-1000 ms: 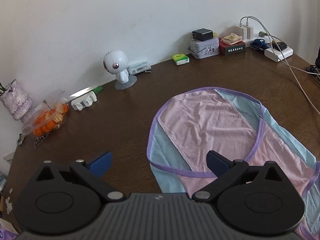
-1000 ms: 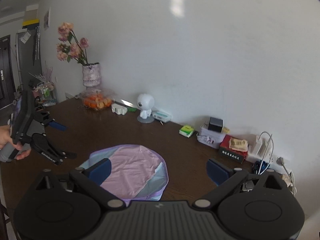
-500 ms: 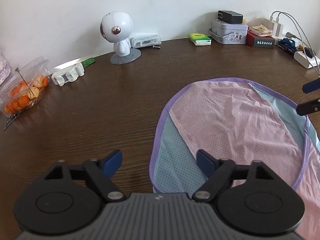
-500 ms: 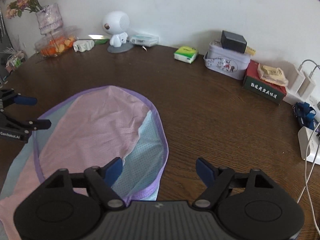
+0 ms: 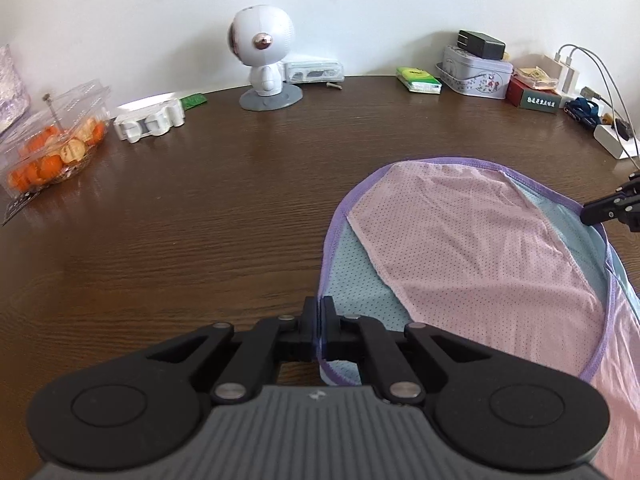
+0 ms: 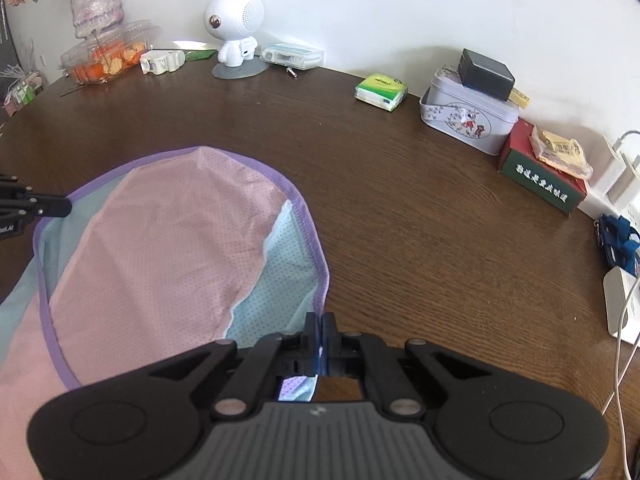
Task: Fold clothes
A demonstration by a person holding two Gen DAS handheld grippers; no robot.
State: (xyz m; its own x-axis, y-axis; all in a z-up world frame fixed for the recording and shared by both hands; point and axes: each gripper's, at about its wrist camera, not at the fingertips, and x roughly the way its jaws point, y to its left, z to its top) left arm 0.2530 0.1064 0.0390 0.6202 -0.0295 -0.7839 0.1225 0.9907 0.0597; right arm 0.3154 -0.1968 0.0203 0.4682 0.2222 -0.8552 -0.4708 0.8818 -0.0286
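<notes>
Both grippers have come down toward the table since a second ago, and their jaws, which stood wide apart then, are now pressed together. Before, the right wrist view showed mostly wall and the flower vase; now it looks steeply down on the cloth.

The left gripper [image 5: 320, 322] is clamped on the purple-bound hem of the garment [image 5: 472, 248], at the cloth's 8 o'clock edge in its own view, where the light blue mesh panel meets the binding. The right gripper [image 6: 320, 338] is closed on the opposite hem, at about 5 o'clock of the garment [image 6: 152, 256] in the right wrist view; a bit of cloth shows behind its jaws. Each gripper also appears in the other's picture: the right one at 3 o'clock in the left view, the left one at 9 o'clock in the right view, both touching the binding.

The garment, pink in the middle with blue side panels, lies flat on the dark wooden table [image 5: 180, 208]. I judge that the two holds are taken at matching points on the two sides so that the near part can be lifted evenly and laid over toward 12 o'clock without twisting.

Along the wall stand a white robot-shaped speaker [image 5: 262, 60], a clear box of oranges [image 5: 52, 152], a green tissue pack [image 6: 381, 91] and a tin box [image 6: 468, 120]. They are well apart from the cloth, so the fold has free room ahead.
</notes>
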